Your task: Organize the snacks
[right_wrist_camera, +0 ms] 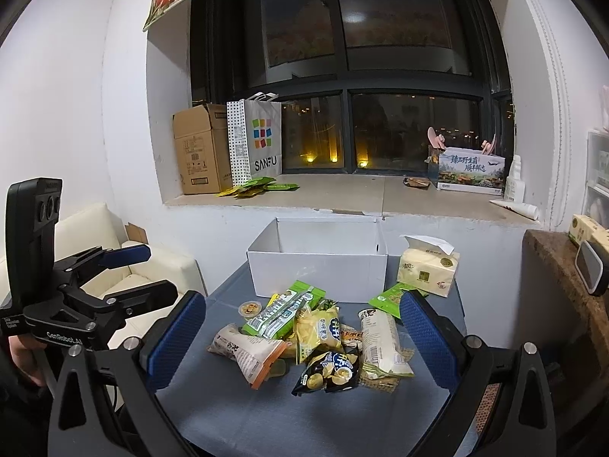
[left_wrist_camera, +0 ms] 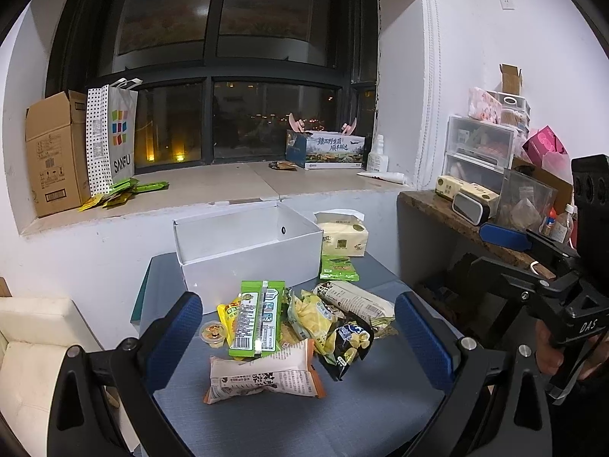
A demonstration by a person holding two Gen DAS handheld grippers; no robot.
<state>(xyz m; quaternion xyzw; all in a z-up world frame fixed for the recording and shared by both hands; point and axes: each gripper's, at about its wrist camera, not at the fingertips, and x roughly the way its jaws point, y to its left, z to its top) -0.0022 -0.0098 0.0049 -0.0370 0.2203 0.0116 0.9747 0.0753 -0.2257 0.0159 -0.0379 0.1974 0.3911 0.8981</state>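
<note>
A pile of snack packets lies on the grey-blue table: a green packet on top, a white-and-orange bag, a yellow chip bag, a black chip bag, a long white packet and a small jelly cup. Behind them stands an empty white box. My left gripper is open and empty, hovering in front of the pile. My right gripper is open and empty before the same pile, where the black chip bag and white box also show.
A tissue pack and a green packet lie right of the box. The windowsill holds a cardboard box, a SANFU bag and a printed box. A cluttered wooden shelf stands right; a cream sofa left.
</note>
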